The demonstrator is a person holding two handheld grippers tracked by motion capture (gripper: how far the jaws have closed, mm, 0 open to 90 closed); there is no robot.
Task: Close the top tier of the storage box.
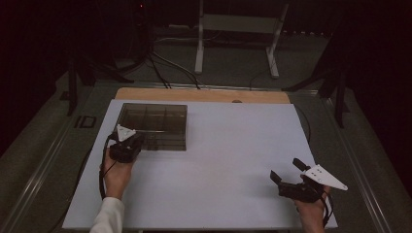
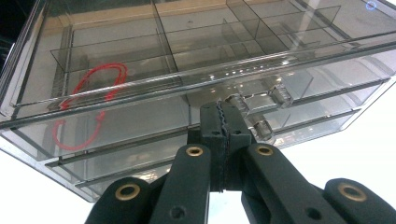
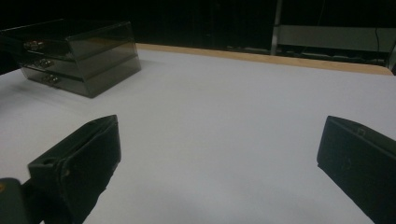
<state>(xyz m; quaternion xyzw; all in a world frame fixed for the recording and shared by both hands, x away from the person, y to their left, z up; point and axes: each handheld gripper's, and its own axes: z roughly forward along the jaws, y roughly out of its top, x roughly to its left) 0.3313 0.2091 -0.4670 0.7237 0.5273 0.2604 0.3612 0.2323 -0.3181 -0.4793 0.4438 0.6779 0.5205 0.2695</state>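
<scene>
Item: clear drawer organiser, far left of the white table, standing square to the table edge.

Build: smoked transparent plastic with hard glossy walls. The open top tray is split by thin partitions into rectangular compartments. Three shallow drawers are stacked below, each with a small clear faceted knob. A red looped cord lies inside, seen through the walls; which level it rests on cannot be told.

Left gripper: black jaws brought fully together, their ridged pads meeting at the drawer front, just beside a knob. Whether they pinch that knob is hidden by the jaws themselves.

Right gripper: near right, well apart from the organiser, jaws spread wide, holding nothing.

Progress, as judged: early. All drawers sit flush and closed, none pulled out. Opening a drawer appears to be the work in hand, and everything after it remains to be done.

Table: matt white board, with a pale wood strip along its far edge.
</scene>
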